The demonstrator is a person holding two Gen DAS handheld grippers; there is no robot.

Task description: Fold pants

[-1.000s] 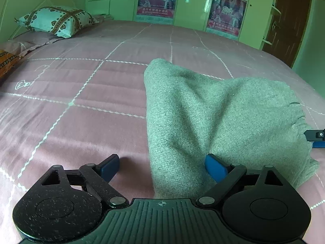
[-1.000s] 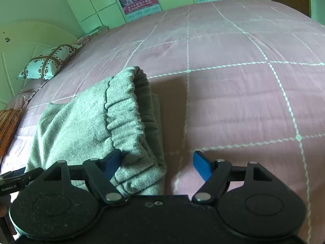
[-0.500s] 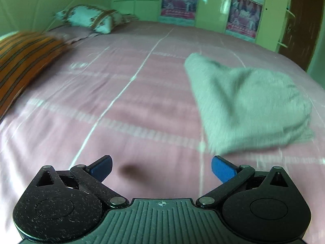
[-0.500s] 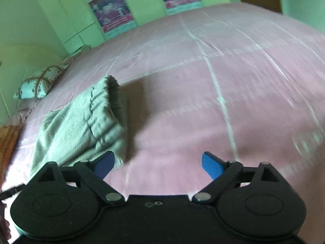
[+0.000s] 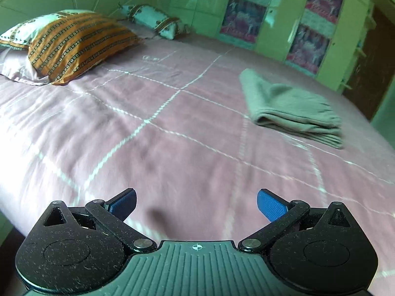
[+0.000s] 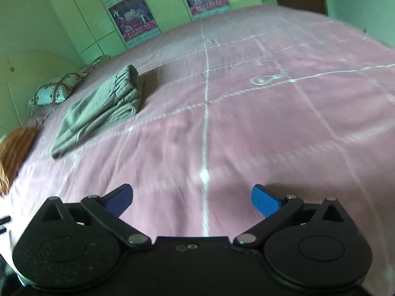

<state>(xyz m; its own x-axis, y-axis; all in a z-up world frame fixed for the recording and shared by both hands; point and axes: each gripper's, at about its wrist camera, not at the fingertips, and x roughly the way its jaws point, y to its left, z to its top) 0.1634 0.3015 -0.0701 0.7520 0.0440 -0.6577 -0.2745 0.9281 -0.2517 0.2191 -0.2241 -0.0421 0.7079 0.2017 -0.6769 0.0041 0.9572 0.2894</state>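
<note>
The grey pants [image 5: 291, 108] lie folded in a flat stack on the pink bed cover, far right in the left wrist view. In the right wrist view the pants [image 6: 103, 103] lie at the far left with the elastic waistband on top. My left gripper [image 5: 196, 204] is open and empty, well back from the pants, above the cover near the bed's front edge. My right gripper [image 6: 192, 201] is open and empty, also well back from the pants.
The pink checked bed cover [image 5: 172, 128] fills both views. An orange striped pillow [image 5: 74, 42] and a patterned pillow [image 5: 158, 23] lie at the head of the bed. Green wardrobes with posters [image 6: 133, 17] stand behind the bed. A dark door [image 5: 365, 69] is at the right.
Both grippers have pulled back and away from the pants, which now lie far off on the bed. One second ago each gripper's fingers were right at the cloth.
</note>
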